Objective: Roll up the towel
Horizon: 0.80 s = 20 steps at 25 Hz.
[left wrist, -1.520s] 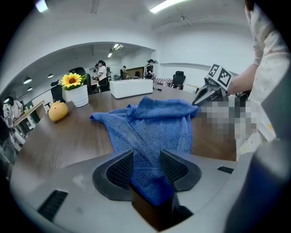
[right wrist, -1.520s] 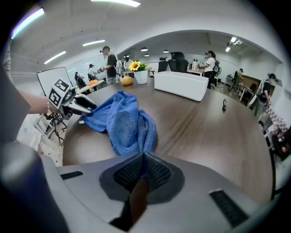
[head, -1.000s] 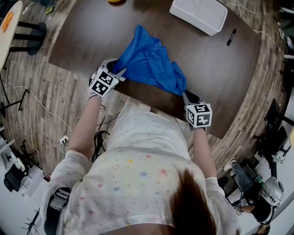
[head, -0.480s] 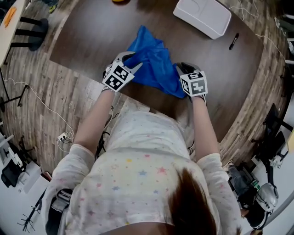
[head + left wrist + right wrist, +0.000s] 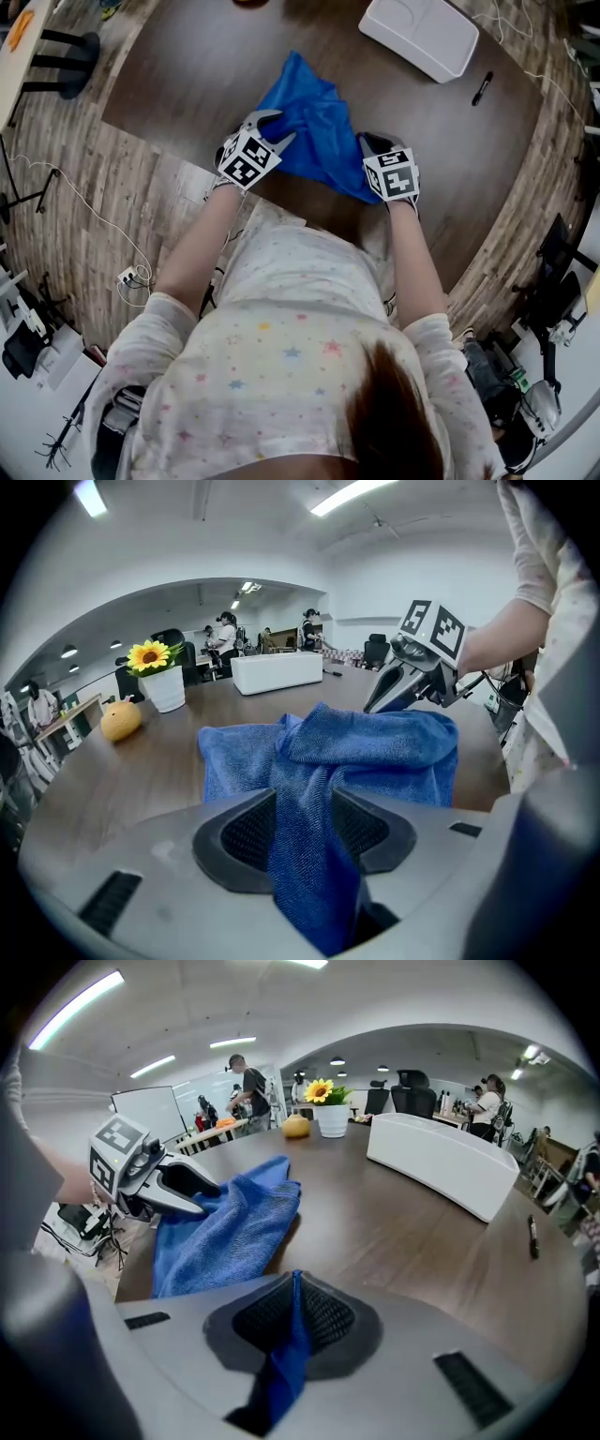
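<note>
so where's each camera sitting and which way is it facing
Head view: on the person's head, looking steeply down at the blue towel and table; hair, shirt, both arms show.
Left gripper view: on the left gripper, facing across the towel to the right gripper and right forearm.
Right gripper view: on the right gripper, facing the left gripper, left forearm, white box.
All share the towel.

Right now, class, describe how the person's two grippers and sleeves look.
The left gripper and right gripper are grey, each carrying a white cube with black square markers. Their pads are dark and textured. The sleeves are white, dotted with pastel stars.
</note>
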Available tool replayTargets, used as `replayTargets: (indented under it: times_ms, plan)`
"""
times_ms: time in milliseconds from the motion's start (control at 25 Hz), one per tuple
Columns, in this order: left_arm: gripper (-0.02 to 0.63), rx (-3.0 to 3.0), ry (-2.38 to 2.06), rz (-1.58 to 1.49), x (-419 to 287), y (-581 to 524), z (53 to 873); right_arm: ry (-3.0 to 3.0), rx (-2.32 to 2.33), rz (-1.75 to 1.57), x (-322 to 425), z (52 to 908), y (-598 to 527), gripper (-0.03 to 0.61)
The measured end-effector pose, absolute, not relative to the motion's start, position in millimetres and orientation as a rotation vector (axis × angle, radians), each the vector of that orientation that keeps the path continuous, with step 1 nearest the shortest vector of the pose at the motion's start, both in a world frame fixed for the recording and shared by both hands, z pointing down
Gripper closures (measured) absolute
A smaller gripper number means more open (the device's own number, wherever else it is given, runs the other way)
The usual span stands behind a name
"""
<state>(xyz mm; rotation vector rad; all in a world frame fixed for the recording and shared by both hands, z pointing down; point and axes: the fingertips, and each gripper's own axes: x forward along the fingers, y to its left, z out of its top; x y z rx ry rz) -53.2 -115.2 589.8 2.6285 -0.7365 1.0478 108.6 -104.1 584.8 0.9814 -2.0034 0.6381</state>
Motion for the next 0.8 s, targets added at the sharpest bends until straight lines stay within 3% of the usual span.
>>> replayTargets:
  times_ms: [160, 560, 800]
  plan:
    - [0.44, 2.64, -0.738, 1.046, -55, -115, 589, -1.981, 1.15, 0.691, 147, 573, -107, 0.557]
    - [0.44, 2.651, -0.739, 1.049, -55, -116, 591, -1.65, 1.747, 0.838, 348, 556, -57, 0.557]
    - [0.44, 2.64, -0.739, 1.065, -53, -113, 588, -1.529, 1.865, 0.897, 395, 551, -13, 0.555]
